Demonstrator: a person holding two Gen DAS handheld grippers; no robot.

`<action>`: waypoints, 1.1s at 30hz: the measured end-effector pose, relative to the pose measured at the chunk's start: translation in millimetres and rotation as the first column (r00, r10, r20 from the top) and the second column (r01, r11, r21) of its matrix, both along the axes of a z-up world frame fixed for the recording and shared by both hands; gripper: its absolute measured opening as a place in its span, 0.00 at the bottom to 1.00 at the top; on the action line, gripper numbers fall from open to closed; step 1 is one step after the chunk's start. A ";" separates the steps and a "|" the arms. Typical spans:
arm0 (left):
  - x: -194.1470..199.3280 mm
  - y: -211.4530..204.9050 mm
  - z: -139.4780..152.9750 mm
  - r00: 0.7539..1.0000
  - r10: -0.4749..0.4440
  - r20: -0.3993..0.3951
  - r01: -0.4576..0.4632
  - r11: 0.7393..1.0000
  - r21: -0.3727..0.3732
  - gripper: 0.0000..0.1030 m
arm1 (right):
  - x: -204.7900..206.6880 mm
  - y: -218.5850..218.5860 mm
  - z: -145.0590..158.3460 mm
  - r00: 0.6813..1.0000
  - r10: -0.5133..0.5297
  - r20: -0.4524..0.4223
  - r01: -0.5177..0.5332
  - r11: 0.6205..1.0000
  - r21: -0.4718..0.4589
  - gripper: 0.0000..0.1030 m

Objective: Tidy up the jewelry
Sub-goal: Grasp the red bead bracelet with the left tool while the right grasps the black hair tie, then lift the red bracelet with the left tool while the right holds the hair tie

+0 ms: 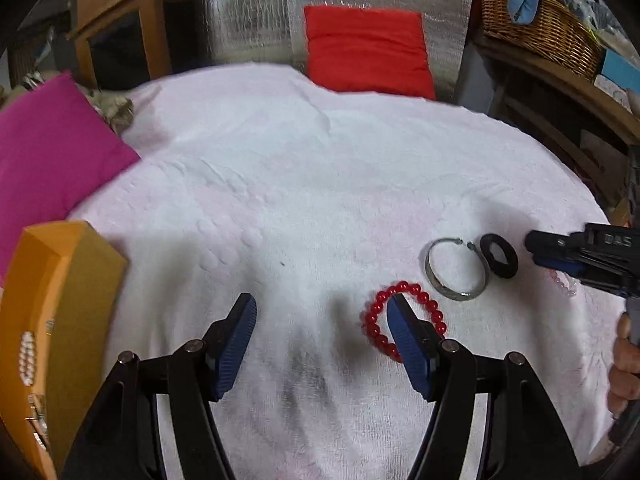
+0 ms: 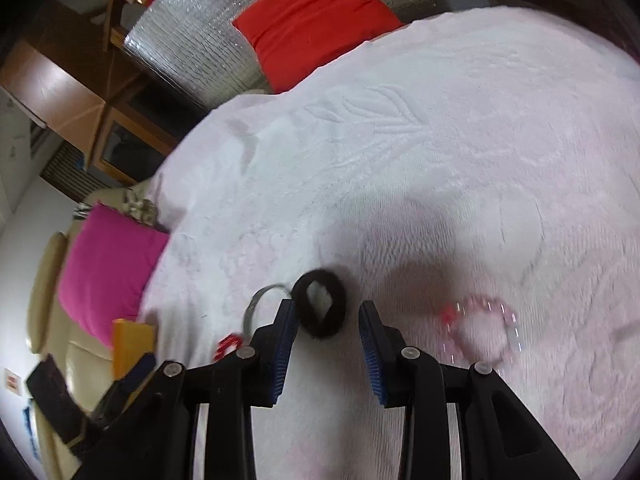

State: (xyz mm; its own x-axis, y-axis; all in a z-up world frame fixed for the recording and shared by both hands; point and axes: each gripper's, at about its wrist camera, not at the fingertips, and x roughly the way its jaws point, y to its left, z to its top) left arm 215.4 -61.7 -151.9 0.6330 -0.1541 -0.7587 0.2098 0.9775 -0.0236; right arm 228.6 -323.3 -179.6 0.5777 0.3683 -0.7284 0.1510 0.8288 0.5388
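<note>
On a white-pink towel [image 1: 300, 184] lie a red bead bracelet [image 1: 430, 308], a silver open bangle [image 1: 458, 270], a black ring-shaped band [image 1: 499, 256] and a pale pink bead bracelet [image 2: 480, 334]. My left gripper [image 1: 322, 318] is open and empty, its right finger over the red bracelet. My right gripper [image 2: 328, 320] is open, just short of the black band [image 2: 322, 308], with the pink bracelet to its right. The right gripper also shows in the left wrist view [image 1: 532, 246], beside the black band. An orange jewelry box [image 1: 60, 320] at the left holds a pearl piece [image 1: 28, 358].
A magenta cushion [image 1: 52, 152] lies at the towel's left edge and a red cushion [image 1: 368, 52] at the far edge. A wicker basket [image 1: 536, 24] stands on a wooden shelf at the right. Wooden furniture stands behind.
</note>
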 end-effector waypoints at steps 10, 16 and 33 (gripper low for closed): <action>15.6 -11.2 -30.1 0.987 -0.086 -0.137 0.078 0.995 -0.066 0.57 | 12.2 25.3 -8.7 0.998 0.013 -0.060 -0.026 0.977 -0.213 0.10; 11.9 -18.8 -35.0 0.980 -0.142 -0.138 0.131 0.988 -0.082 0.25 | -6.7 12.1 6.7 1.000 -0.014 -0.015 0.011 0.986 -0.166 0.09; -4.9 -2.5 -17.0 0.992 -0.107 -0.063 0.103 0.993 -0.060 0.06 | -44.6 29.9 5.3 0.995 0.080 -0.064 -0.086 0.992 -0.094 0.09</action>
State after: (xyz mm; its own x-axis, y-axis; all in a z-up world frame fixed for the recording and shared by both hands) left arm 210.5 -64.2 -168.9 0.5595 -0.2610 -0.7866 0.3072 0.9468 -0.0956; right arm 184.0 -293.4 -174.4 0.5025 0.3395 -0.7951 0.1094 0.8873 0.4480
